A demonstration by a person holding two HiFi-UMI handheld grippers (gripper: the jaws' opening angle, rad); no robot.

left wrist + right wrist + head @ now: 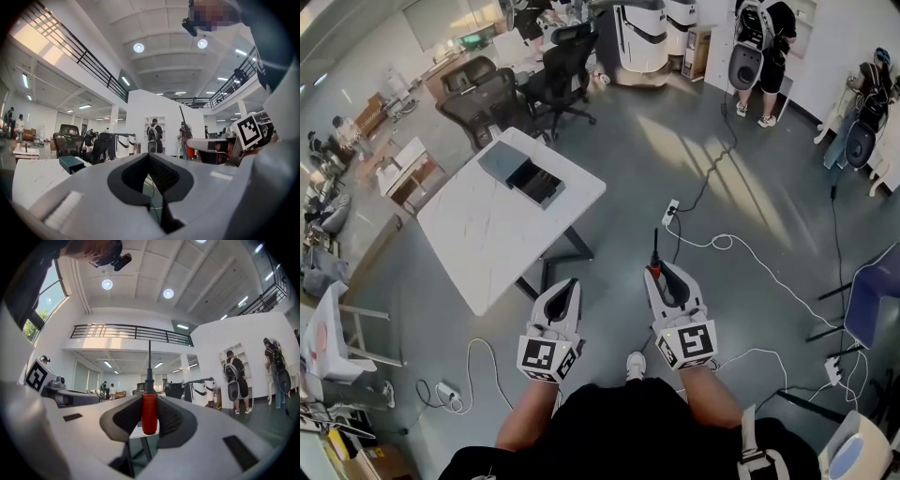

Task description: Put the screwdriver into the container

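Head view: the right gripper (pixel 665 276) clenches the screwdriver (pixel 655 247) by its red handle, shaft pointing forward. The container (pixel 539 185) sits on the counter (pixel 478 246), well apart, ahead-left. The left gripper (pixel 571 285) has its jaws closed, empty.

- White table (pixel 478 246), left of centre in my head view.
- Black office chairs (pixel 561 73), upper middle, behind the table.
- Corded power strip (pixel 671 212) on grey floor (pixel 750 159), centre.
- Person with backpack (pixel 761 42), top right; another person (pixel 862 112) at right edge.
- Blue chair (pixel 874 295), right edge.
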